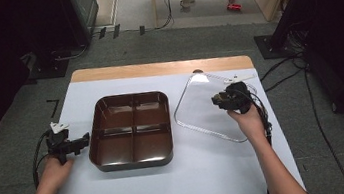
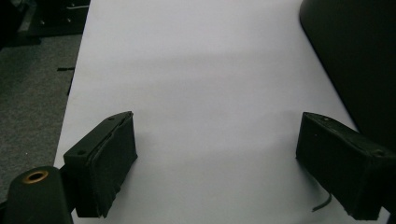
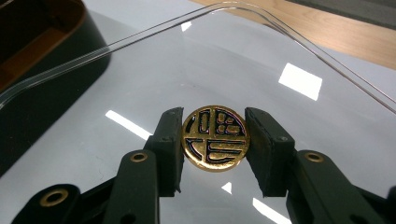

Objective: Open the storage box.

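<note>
Jaws of the right gripper [image 3: 215, 140] clamp the clear lid's [image 3: 289, 116] round gold-and-black knob [image 3: 215, 138]; the left gripper's [image 2: 215, 163] gape.

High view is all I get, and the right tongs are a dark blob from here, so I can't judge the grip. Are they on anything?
Observer: Yes. The right tongs are shut on a round gold knob with black markings, one pad on each side of it.
Operator: What does the knob belong to?
Observer: It sits in the middle of the clear plastic lid with rounded corners.
Operator: And the left tongs?
Observer: The left tongs are open, with bare white table cover between the pads.
Operator: How near is the tray?
Observer: The dark brown four-compartment tray has its outer wall just beyond one jaw, not touching it.
</note>
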The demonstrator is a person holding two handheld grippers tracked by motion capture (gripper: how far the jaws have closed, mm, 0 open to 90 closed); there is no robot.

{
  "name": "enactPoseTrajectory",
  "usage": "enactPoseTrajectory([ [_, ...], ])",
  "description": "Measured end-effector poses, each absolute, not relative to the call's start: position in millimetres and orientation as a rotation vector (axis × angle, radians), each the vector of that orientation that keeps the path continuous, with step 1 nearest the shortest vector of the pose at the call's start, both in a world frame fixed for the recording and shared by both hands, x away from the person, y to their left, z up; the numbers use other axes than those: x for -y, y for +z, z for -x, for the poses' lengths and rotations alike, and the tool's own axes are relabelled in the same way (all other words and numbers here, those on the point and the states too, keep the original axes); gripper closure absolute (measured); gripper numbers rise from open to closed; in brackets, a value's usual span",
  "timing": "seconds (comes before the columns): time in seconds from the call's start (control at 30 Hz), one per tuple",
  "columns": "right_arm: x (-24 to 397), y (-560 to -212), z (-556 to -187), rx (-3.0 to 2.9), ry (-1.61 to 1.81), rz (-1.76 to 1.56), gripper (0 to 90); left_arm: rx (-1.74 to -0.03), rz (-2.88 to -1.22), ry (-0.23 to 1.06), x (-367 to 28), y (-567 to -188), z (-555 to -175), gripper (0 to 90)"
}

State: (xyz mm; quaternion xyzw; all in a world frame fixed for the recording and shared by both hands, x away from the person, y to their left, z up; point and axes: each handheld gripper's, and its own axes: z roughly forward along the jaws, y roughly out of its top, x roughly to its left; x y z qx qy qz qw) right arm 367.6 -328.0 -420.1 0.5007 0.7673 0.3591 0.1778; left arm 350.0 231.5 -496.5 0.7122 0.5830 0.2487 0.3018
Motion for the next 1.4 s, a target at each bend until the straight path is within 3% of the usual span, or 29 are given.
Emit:
enactPoseTrajectory([
  [0.6,333.9,-465.4,-401.2,-2.067,1.004,-1.572,58.7,-1.546,-1.889,0.66,-231.5,-496.5,-350.0,12.1],
  [1.03,327.5,-475.3,-404.6,-2.088,0.906,-1.532,57.8,-1.546,-1.889,0.66,-231.5,-496.6,-350.0,12.1],
  [1.23,328.3,-470.0,-401.6,-2.065,0.966,-1.53,45.7,-1.546,-1.888,0.66,-231.4,-496.5,-350.0,12.1],
  [1.4,325.1,-459.9,-393.8,-2.092,0.959,-1.491,42.3,-1.546,-1.889,0.66,-231.5,-496.5,-350.0,12.1],
])
